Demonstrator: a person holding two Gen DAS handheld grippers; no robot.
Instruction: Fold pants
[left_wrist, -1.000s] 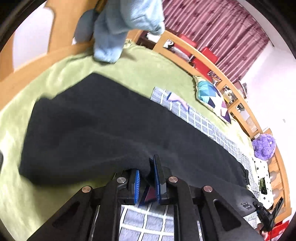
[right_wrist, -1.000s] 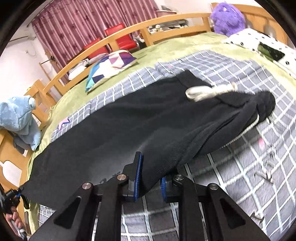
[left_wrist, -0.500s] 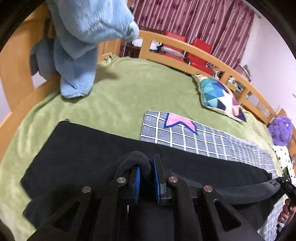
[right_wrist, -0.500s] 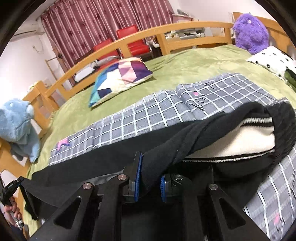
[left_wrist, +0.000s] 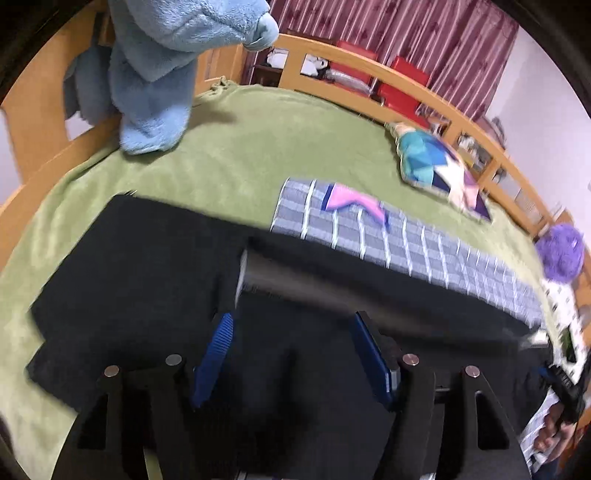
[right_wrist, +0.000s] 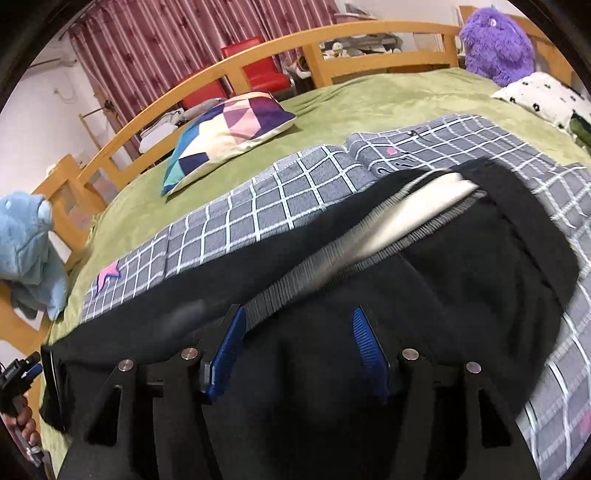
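- The black pants (left_wrist: 155, 266) lie lengthwise on the bed, partly on the green blanket (left_wrist: 258, 147) and partly on the grey checked quilt (left_wrist: 406, 240), which serves as the landmark here.
- The left tool (left_wrist: 291, 328) has its blue pads spread wide apart just above the pants, at the leg end that runs off the quilt onto the blanket; nothing sits between the pads.
- The right tool (right_wrist: 297, 325) is likewise spread, pinching nothing, over the waist part of the pants (right_wrist: 461, 277) that lies on the quilt (right_wrist: 277, 206).
- The ribbed waistband (right_wrist: 332, 254) with its pale lining runs diagonally on the quilt, ahead of the right tool.
- Beyond the quilt, a multicoloured pillow (right_wrist: 225, 136) rests on the blanket.
- A light blue plush toy (left_wrist: 159, 74) hangs at the bed frame past the quilt's end.
- A purple plush toy (right_wrist: 495, 40) sits at the opposite end.
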